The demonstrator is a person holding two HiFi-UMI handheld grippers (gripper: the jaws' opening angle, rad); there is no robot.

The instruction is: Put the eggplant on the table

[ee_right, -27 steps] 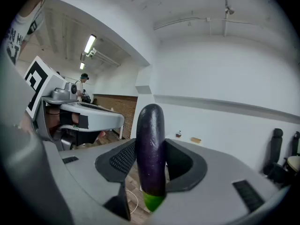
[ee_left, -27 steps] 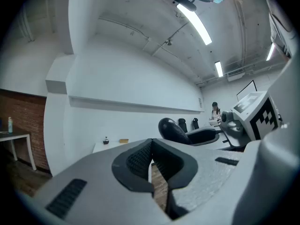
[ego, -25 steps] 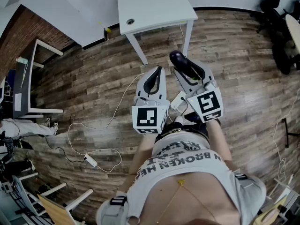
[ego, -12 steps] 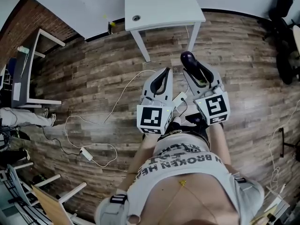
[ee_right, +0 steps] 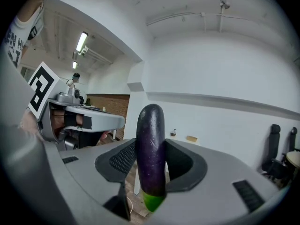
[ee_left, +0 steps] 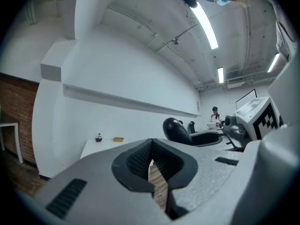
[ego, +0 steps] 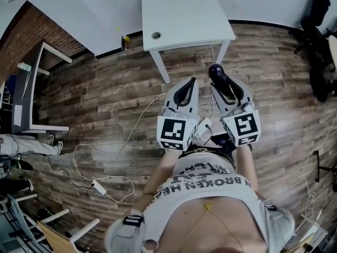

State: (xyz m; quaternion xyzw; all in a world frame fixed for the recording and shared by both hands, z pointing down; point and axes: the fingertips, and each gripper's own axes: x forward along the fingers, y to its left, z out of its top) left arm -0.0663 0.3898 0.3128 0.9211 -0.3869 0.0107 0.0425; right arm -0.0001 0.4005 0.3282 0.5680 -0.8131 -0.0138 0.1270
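Your right gripper [ee_right: 151, 170] is clenched on the eggplant [ee_right: 151, 144]: both pads press its sides. Its dark rounded end rises clear of the jaws and its green stem end [ee_right: 152, 201] sits low between them. In the head view the eggplant [ego: 216, 72] pokes out past the tips of the right gripper [ego: 221, 82]. It hangs over the wood floor [ego: 105, 88], close to the near right leg of the white table [ego: 184, 15], so it is not on the table yet.

Your left gripper [ee_left: 152, 161] holds nothing. Its jaw tips meet, and only a sliver of floor shows through the gap behind them. In the head view the left gripper [ego: 189, 84] sits just beside the right one, and both point toward the table. 2 small items [ee_left: 99, 138] stand at the table's far side. A white cable [ego: 105, 181] trails across the floor to your left.
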